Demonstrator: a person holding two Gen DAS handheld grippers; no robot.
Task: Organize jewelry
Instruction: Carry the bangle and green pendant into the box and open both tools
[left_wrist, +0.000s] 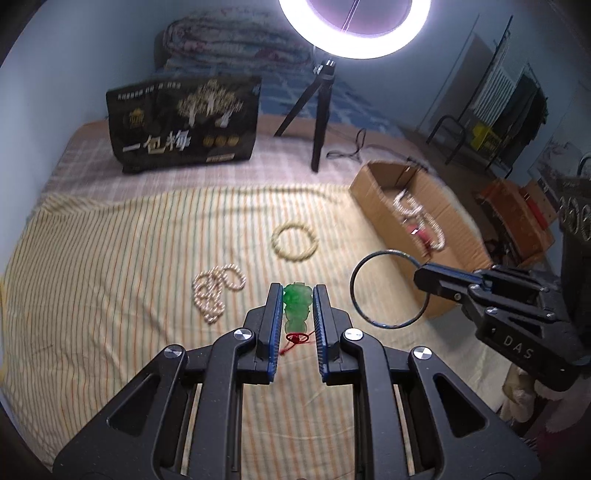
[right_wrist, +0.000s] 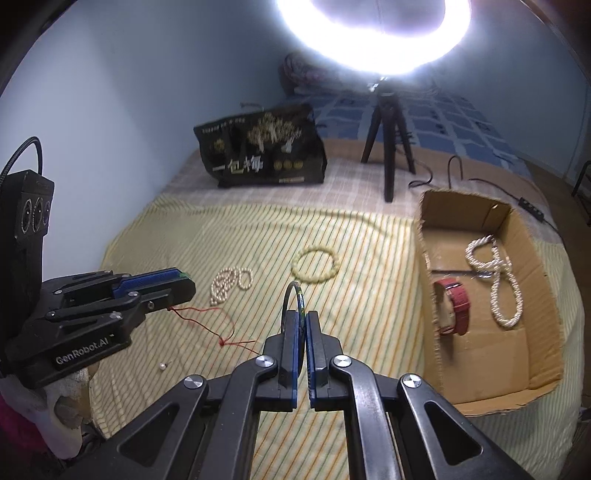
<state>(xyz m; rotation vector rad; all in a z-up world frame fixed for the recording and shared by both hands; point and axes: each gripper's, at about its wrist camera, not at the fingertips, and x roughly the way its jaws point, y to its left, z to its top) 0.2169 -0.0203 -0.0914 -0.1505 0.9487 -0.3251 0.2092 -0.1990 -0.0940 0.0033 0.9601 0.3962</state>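
Left claw (left_wrist: 295, 295) clamped on green jade pendant (left_wrist: 294, 306) w/ red cord (right_wrist: 218, 325) trailing to the bed; hard, slick, chippable, so best gripped across flat sides. Right claw (right_wrist: 301, 317) pinched on thin dark bangle (left_wrist: 388, 288), stiff & light, near cardboard box (right_wrist: 532, 295).

Black bag (left_wrist: 184, 127) reads "一包梅"; grippers read "DAS", "GenRobot.AI".

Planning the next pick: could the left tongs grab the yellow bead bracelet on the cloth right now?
Probably not yet: the left tongs are already shut on the green pendant. The bracelet lies in the open, nothing over it, so the path looks free once the pendant is dropped.
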